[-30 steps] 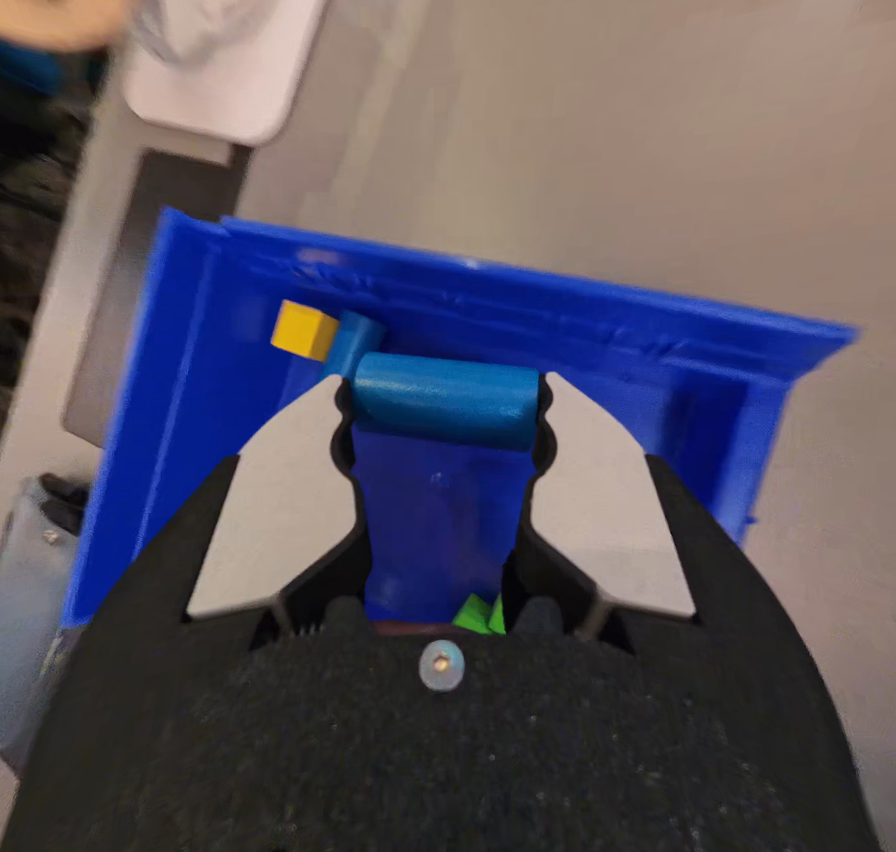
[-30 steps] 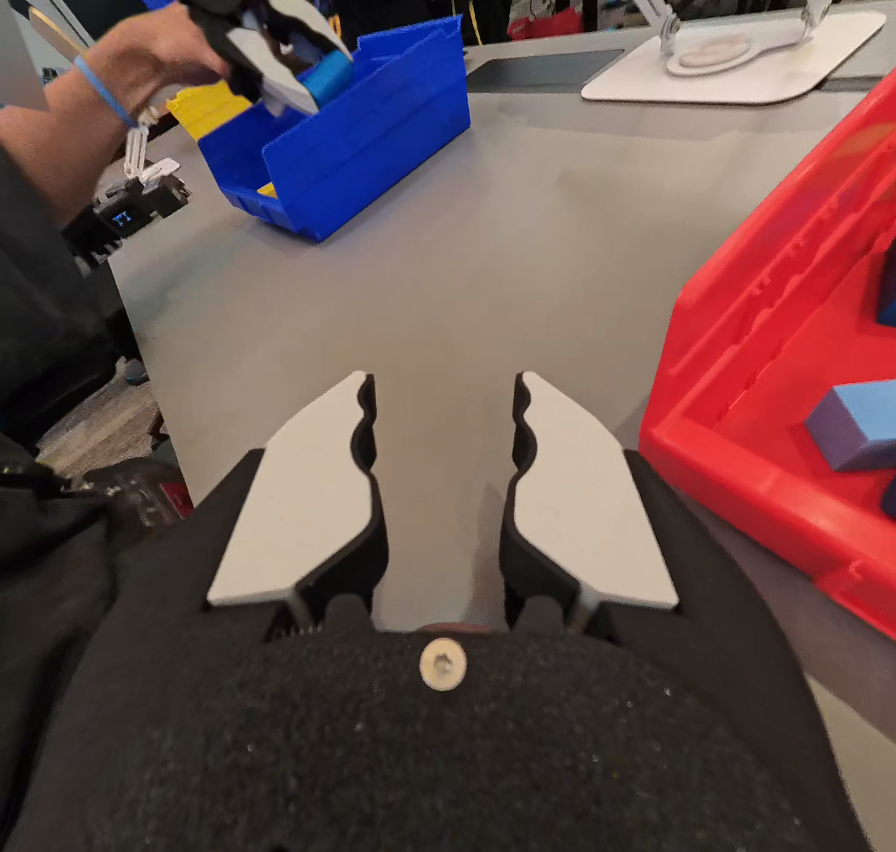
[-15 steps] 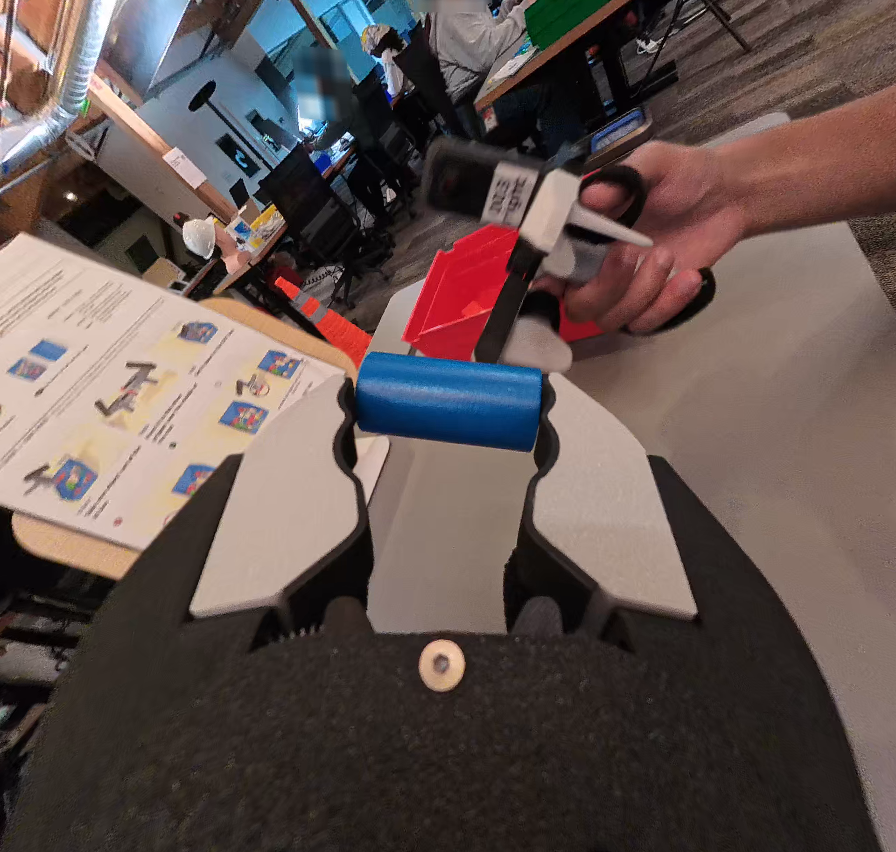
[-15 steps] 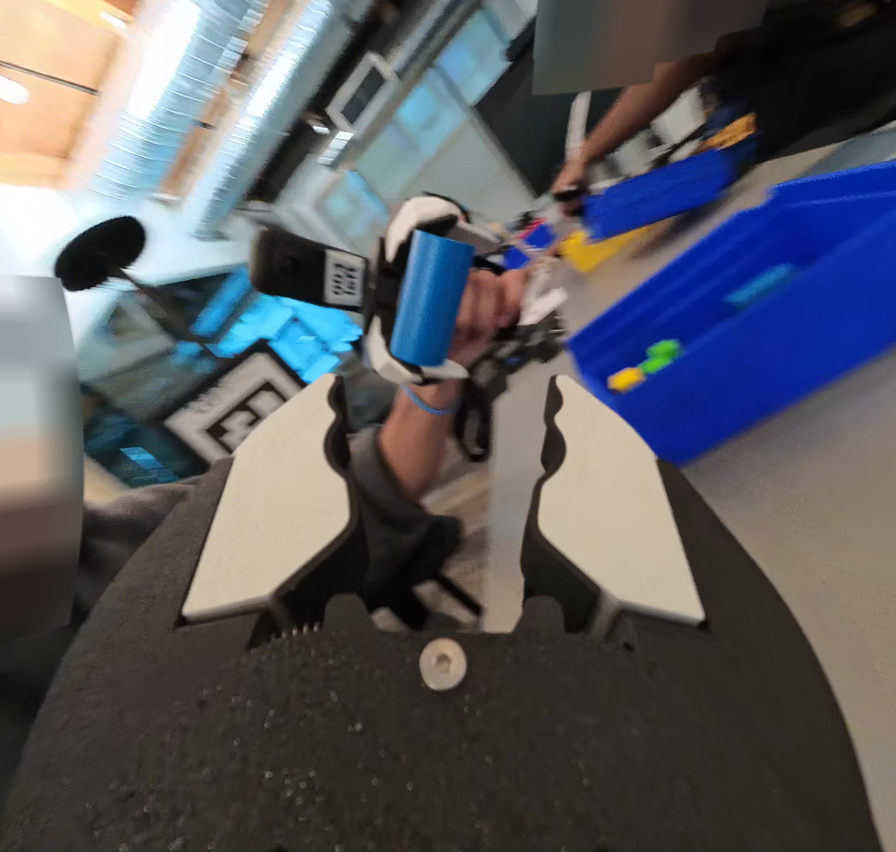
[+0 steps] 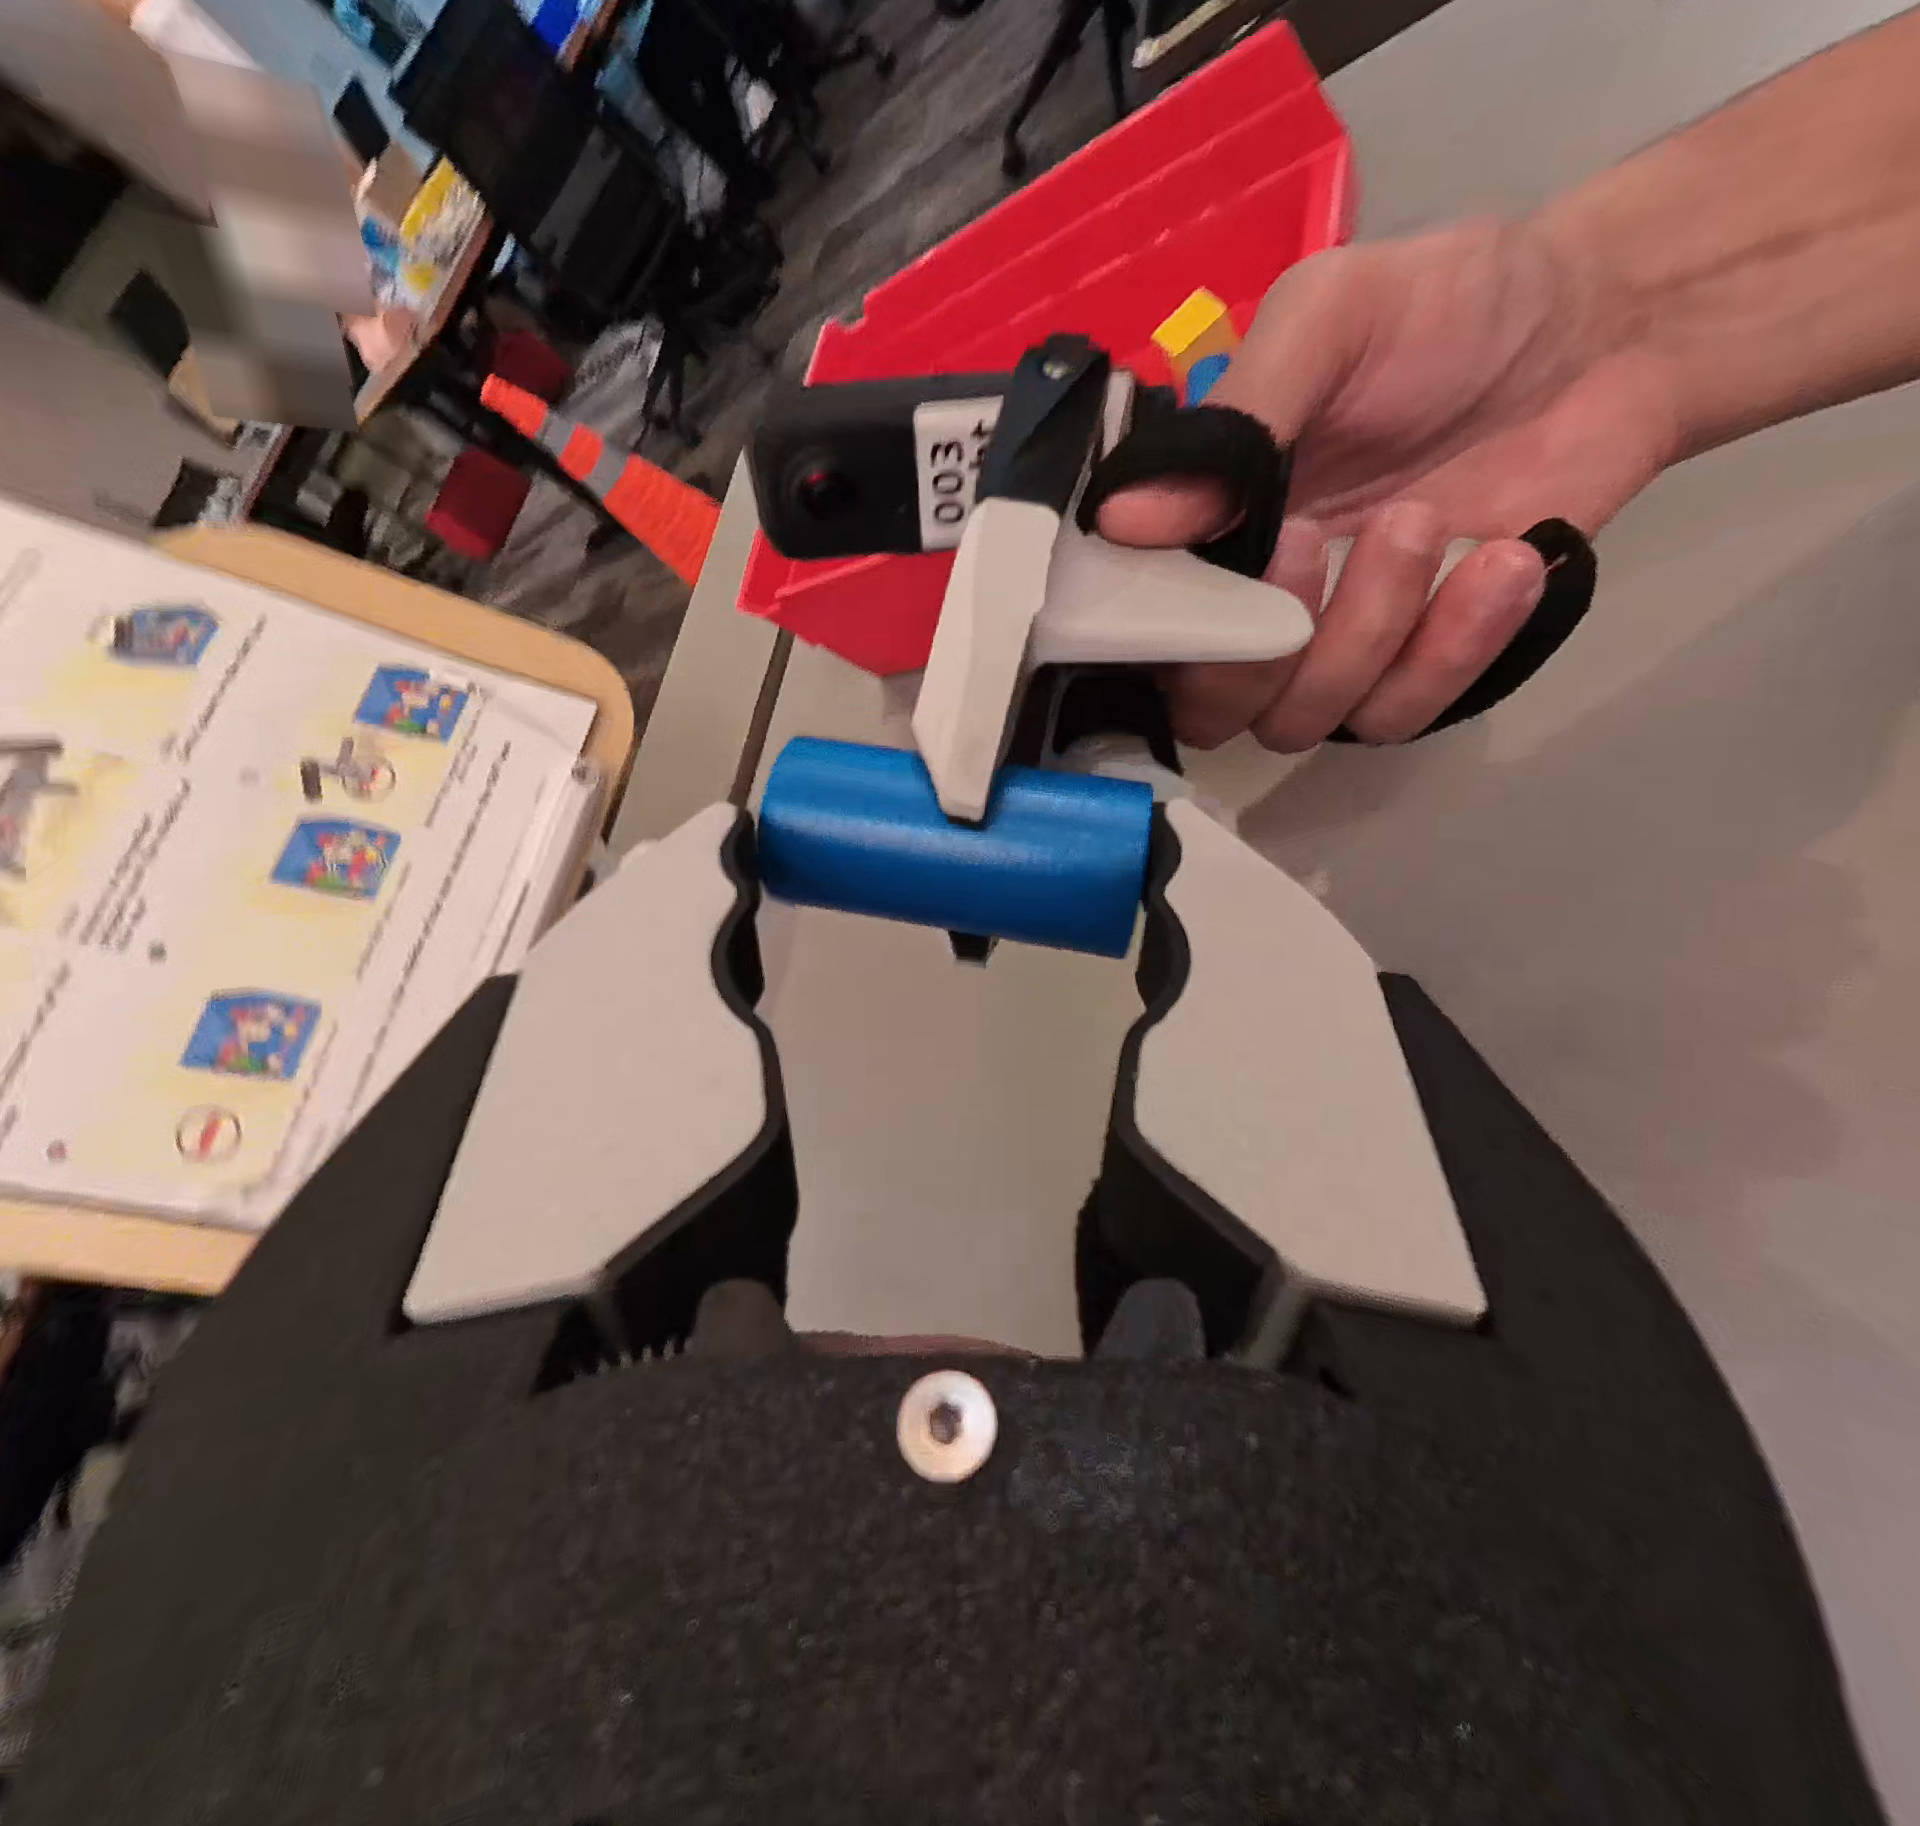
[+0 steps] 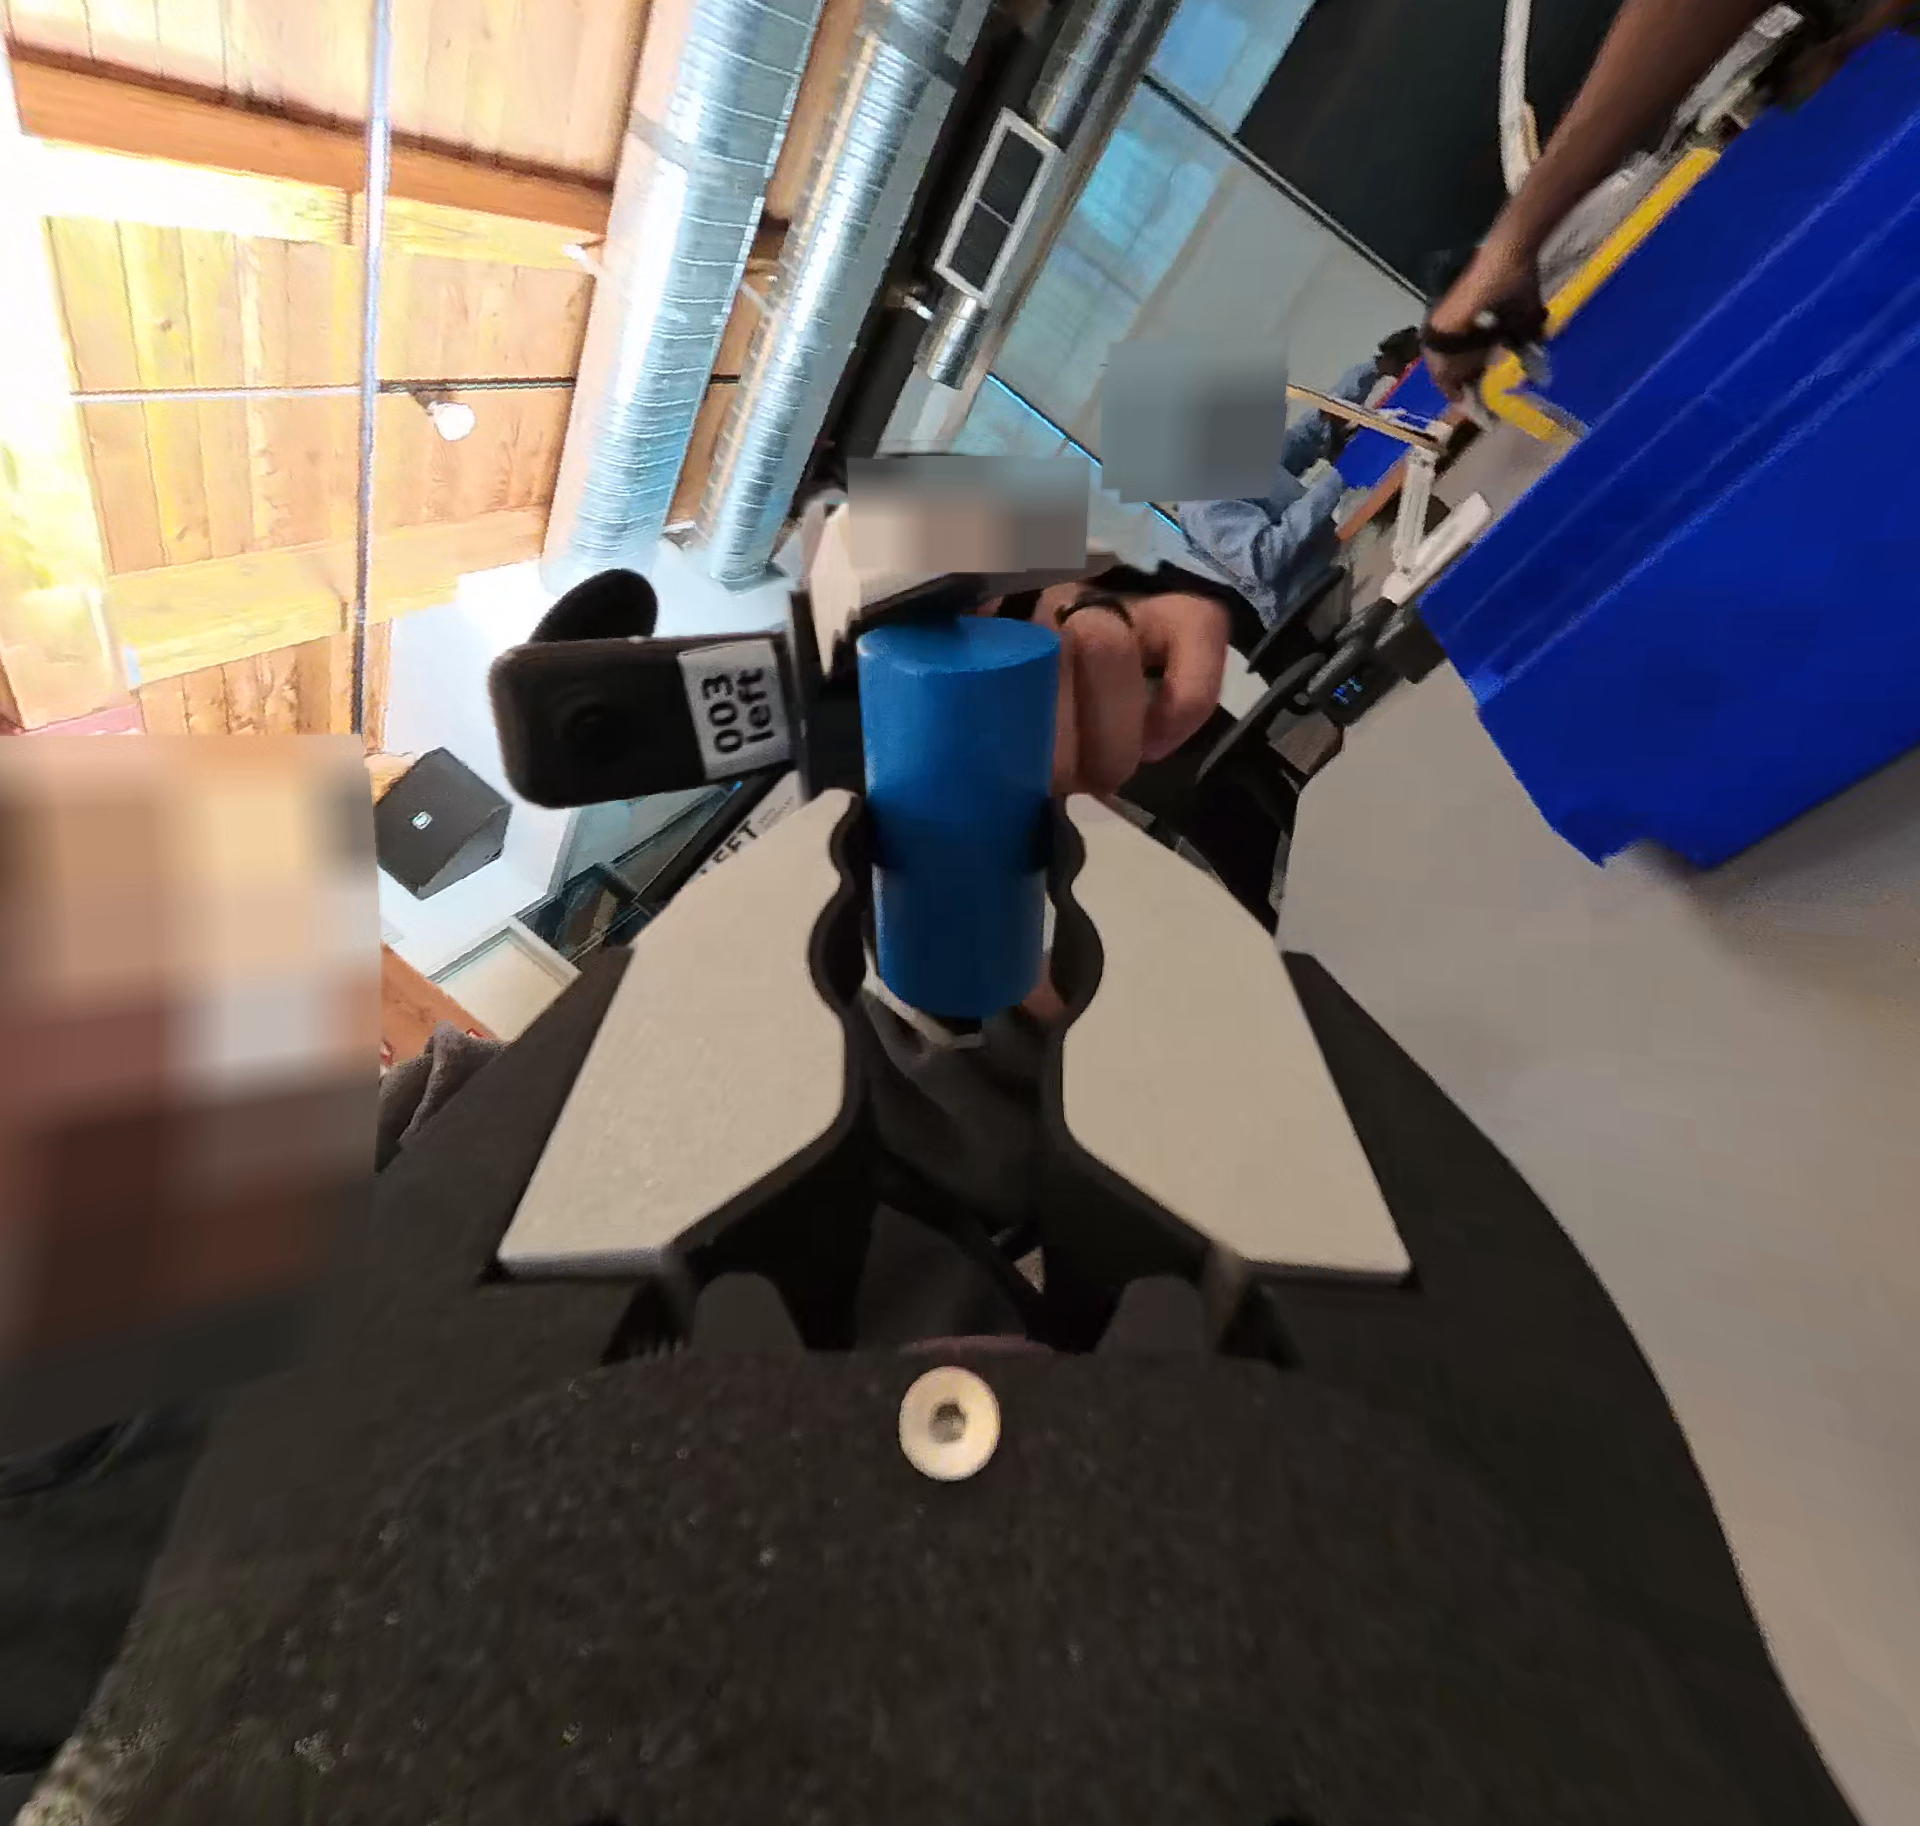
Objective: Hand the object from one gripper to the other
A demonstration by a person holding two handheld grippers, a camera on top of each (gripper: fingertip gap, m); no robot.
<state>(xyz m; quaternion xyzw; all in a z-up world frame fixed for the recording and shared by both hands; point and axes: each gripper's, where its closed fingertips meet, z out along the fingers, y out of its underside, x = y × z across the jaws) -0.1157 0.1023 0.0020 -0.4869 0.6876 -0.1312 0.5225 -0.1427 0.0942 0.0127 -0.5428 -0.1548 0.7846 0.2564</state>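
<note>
Blue cylinder (image 5: 951, 867) sits clamped end to end in the left gripper (image 5: 951, 877) jaws above the tabletop (image 5: 1610, 945). Half a second ago the right gripper (image 6: 951, 867) stood apart and open; now its jaws pinch the cylinder's middle crosswise.

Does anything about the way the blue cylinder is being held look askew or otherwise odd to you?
Nothing stands out. The blue cylinder sits squarely between the left gripper fingertips, held by its flat ends, while the right gripper closes around its middle at a right angle. The cylinder looks intact, and no slipping shows.
</note>
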